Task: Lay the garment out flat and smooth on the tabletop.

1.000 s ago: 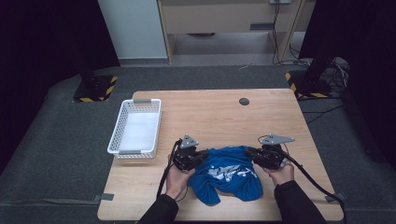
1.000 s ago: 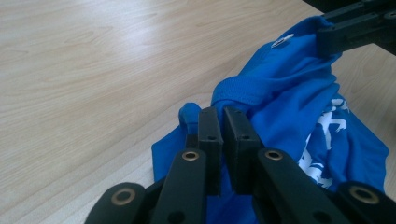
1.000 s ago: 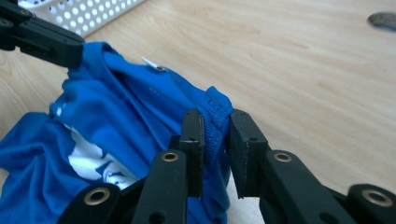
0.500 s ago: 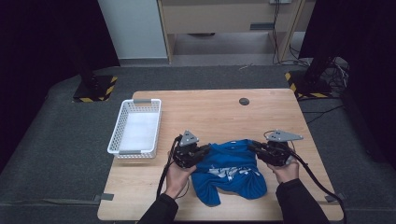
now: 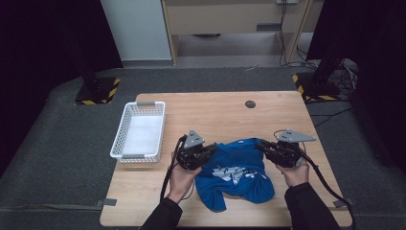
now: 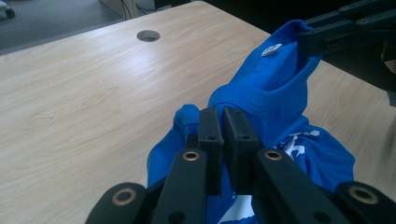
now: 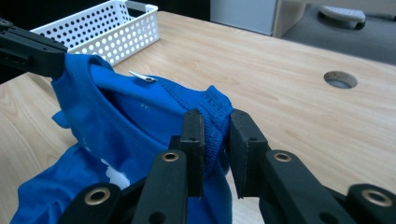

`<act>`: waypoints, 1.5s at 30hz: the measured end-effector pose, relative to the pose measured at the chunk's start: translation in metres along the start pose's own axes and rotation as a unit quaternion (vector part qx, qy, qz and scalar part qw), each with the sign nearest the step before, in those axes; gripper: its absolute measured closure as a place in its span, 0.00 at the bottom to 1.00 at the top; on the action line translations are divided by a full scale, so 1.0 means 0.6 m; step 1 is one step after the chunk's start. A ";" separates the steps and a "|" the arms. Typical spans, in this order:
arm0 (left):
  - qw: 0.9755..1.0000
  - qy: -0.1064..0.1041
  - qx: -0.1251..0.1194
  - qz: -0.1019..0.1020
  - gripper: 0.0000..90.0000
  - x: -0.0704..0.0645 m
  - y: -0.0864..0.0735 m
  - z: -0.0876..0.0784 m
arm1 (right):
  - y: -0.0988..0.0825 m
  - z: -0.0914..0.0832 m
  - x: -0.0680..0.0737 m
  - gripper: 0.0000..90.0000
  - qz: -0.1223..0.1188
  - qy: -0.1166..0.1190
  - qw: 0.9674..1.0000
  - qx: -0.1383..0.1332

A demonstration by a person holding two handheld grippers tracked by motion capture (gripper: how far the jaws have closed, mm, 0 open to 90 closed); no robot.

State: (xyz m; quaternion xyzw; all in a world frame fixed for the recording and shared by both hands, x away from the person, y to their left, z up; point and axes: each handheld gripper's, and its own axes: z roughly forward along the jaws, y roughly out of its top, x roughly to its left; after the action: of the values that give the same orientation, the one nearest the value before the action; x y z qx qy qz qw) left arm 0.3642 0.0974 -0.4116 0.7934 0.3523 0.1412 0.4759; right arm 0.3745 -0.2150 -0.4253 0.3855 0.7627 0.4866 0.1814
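- Shirt [image 5: 237, 170]: blue, white print, bunched at the near middle of the table [image 5: 225, 115], strung between both grippers; top edge lifted, lower part lying on the wood.
- Left gripper [image 5: 209, 152]: jaws pinched tight on a fold of shirt at its left edge. In the left gripper view the pads [image 6: 211, 130] meet with blue cloth [image 6: 275, 79] squeezed between them.
- Right gripper [image 5: 262, 144]: jaws clamped on the ribbed hem at the shirt's right edge; in the right gripper view the hem [image 7: 212, 109] sits bunched between the pads [image 7: 193, 126], narrow gap.
- Each gripper held in a hand [image 5: 181, 176], dark sleeves entering from the near edge; cables trail back.
- Small white tag [image 7: 142, 76] shows on the raised cloth.
- Basket [image 5: 140, 154]: white, perforated, at the table's left edge, well apart from the shirt.
- Round hole [image 5: 250, 104] in the tabletop, far side, beyond the shirt.
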 end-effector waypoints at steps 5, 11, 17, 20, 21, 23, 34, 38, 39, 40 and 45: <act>1.000 0.003 -0.012 -0.001 0.96 0.004 0.011 -0.007 | 0.015 -0.001 0.001 0.85 -0.001 -0.003 1.000 -0.012; 1.000 0.007 -0.024 -0.006 0.96 0.010 0.028 -0.008 | 0.038 -0.007 -0.001 0.85 -0.001 -0.010 1.000 -0.028; 0.999 0.020 -0.037 -0.001 0.96 0.014 0.056 -0.011 | 0.065 -0.012 -0.006 0.85 0.001 -0.021 0.999 -0.043; 0.999 0.028 -0.039 0.004 0.96 0.015 0.069 -0.010 | 0.074 -0.011 -0.009 0.85 0.004 -0.027 0.998 -0.048; 0.999 0.031 -0.041 0.005 0.96 0.015 0.073 -0.010 | 0.077 -0.010 -0.009 0.85 0.004 -0.030 0.998 -0.050; 0.998 0.035 -0.042 0.008 0.96 0.016 0.081 -0.008 | 0.082 -0.008 -0.010 0.85 0.005 -0.036 0.998 -0.051; 0.997 0.065 -0.048 0.012 0.96 0.033 0.113 0.014 | 0.114 0.019 -0.022 0.85 0.011 -0.086 0.995 -0.058; 0.995 0.089 -0.040 0.023 0.96 0.043 0.125 0.028 | 0.129 0.034 -0.028 0.85 0.009 -0.098 0.993 -0.058; 0.994 0.096 -0.038 0.026 0.95 0.046 0.128 0.032 | 0.132 0.038 -0.032 0.84 0.012 -0.101 0.993 -0.057; 0.993 0.107 -0.045 0.026 0.94 0.049 0.130 0.037 | 0.136 0.043 -0.036 0.82 0.014 -0.106 0.993 -0.057; 0.991 0.124 -0.051 -0.027 0.59 0.076 0.133 0.047 | 0.141 0.058 -0.059 0.60 0.032 -0.142 0.987 -0.064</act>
State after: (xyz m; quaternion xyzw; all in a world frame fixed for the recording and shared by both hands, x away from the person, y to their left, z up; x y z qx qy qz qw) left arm 0.4461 0.0866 -0.3626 0.7348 0.4222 0.2429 0.4720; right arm 0.4546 -0.2019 -0.3699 0.4627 0.6837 0.4802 0.2964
